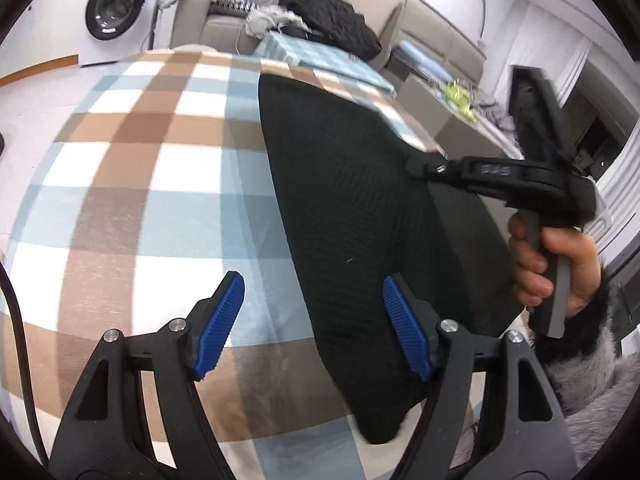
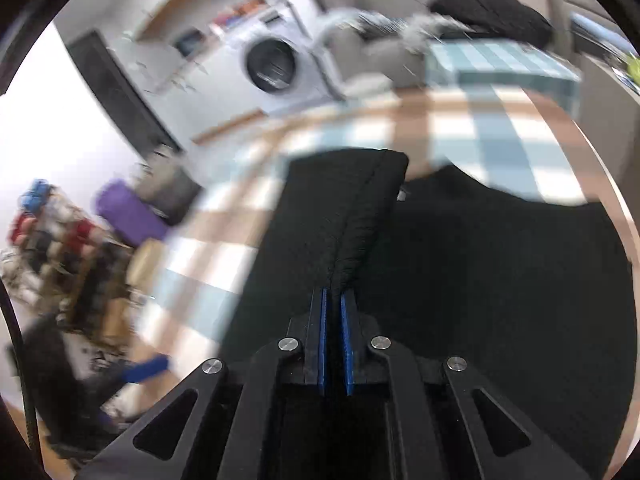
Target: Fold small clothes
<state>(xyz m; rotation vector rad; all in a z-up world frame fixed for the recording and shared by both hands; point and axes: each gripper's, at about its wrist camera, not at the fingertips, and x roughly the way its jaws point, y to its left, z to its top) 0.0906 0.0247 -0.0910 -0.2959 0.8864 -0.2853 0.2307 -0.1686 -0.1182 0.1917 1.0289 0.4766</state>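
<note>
A black knit garment (image 1: pixel 352 216) lies on the checked tablecloth (image 1: pixel 132 184). My left gripper (image 1: pixel 314 286) hovers open over the garment's left edge, its blue pads (image 1: pixel 218 328) empty. In the left wrist view the right gripper's black body and the hand holding it (image 1: pixel 556 268) sit at the garment's right side; its fingertips are hidden there. In the right wrist view my right gripper (image 2: pixel 335 294) is shut on a lifted fold of the black garment (image 2: pixel 352 208), which stands up between the blue pads (image 2: pixel 322 340) while the rest spreads out to the right (image 2: pixel 500 280).
A washing machine (image 1: pixel 116 10) stands at the far left. A sofa with a dark pile of clothes (image 1: pixel 332 20) lies beyond the table. A side table with a yellow-green object (image 1: pixel 458 94) is at the right. A cluttered shelf (image 2: pixel 48 240) stands off the table's left.
</note>
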